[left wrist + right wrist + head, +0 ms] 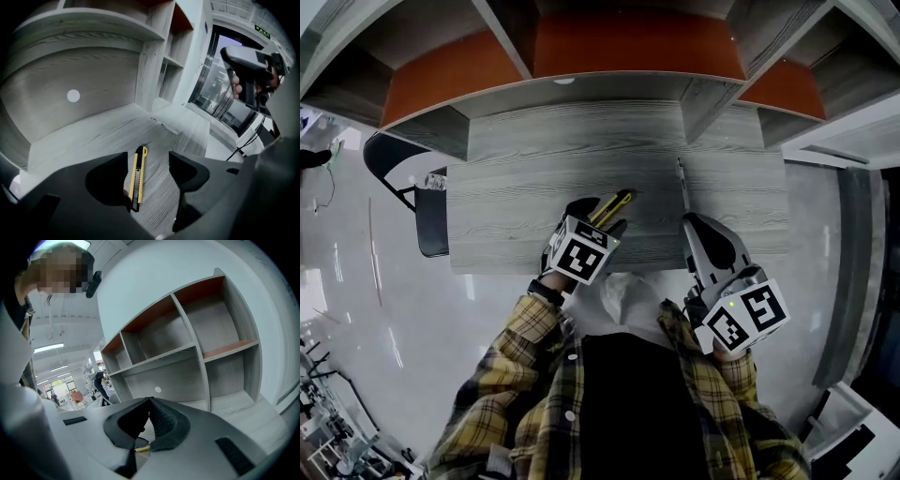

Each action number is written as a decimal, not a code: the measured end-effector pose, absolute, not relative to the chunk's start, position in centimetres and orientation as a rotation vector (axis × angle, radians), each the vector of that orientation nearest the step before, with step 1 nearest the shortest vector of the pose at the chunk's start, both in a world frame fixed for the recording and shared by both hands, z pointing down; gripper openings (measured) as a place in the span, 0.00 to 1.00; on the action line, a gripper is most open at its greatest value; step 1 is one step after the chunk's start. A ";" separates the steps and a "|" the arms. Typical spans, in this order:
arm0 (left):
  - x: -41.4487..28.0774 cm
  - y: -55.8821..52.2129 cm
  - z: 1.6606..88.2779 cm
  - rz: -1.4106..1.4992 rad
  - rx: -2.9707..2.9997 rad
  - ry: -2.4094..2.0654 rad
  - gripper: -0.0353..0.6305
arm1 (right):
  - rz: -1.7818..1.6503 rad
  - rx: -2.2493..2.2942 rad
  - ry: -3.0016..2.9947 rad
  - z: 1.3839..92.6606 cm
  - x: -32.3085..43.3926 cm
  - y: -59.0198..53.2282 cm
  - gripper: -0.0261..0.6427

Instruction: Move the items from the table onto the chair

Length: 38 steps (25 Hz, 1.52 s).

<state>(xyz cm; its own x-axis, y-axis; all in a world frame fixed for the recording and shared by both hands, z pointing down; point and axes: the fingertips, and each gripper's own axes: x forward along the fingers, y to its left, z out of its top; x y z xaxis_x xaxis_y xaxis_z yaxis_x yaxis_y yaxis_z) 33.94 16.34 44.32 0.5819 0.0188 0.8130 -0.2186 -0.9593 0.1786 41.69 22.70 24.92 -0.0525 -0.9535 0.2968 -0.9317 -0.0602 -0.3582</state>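
We list: utility knife (138, 176) on counter (516, 187), between the spread jaws of our left claw (149, 160), ungripped; slim pen-like item (682, 183) also on counter; right claw (149, 401) clenched, empty; chair (433, 225) awaiting both, we judge.

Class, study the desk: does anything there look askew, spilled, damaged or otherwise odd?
Nothing stands out. The yellow utility knife lies flat on the table, below the open left gripper, and a thin pen-like item lies flat farther along. No spill or damage shows.
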 end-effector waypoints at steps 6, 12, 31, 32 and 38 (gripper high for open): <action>33.7 16.4 49.7 1.475 2.426 -0.157 0.45 | -0.800 -2.086 2.153 26.5 41.3 23.2 0.07; 33.6 15.7 52.1 1.510 2.371 -0.201 0.45 | -0.854 -2.072 2.138 27.9 41.8 24.3 0.07; 32.6 15.2 53.6 1.640 2.353 -0.333 0.23 | -0.867 -2.015 2.154 28.4 43.1 24.5 0.07; 32.5 15.2 53.4 1.629 2.353 -0.341 0.23 | -0.865 -2.013 2.158 28.4 43.2 24.5 0.06; 31.0 14.2 51.1 1.524 2.358 -0.432 0.23 | -0.849 -1.970 2.222 28.3 42.2 23.8 0.07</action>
<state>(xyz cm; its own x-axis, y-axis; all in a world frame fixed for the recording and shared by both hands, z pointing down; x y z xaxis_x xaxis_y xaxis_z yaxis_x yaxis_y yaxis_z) 31.00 14.16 51.05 0.3919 -0.0879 0.9158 -0.4055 -0.9100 0.0862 42.21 23.79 28.34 -0.1856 -0.9318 0.3119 -0.9024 0.0360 -0.4293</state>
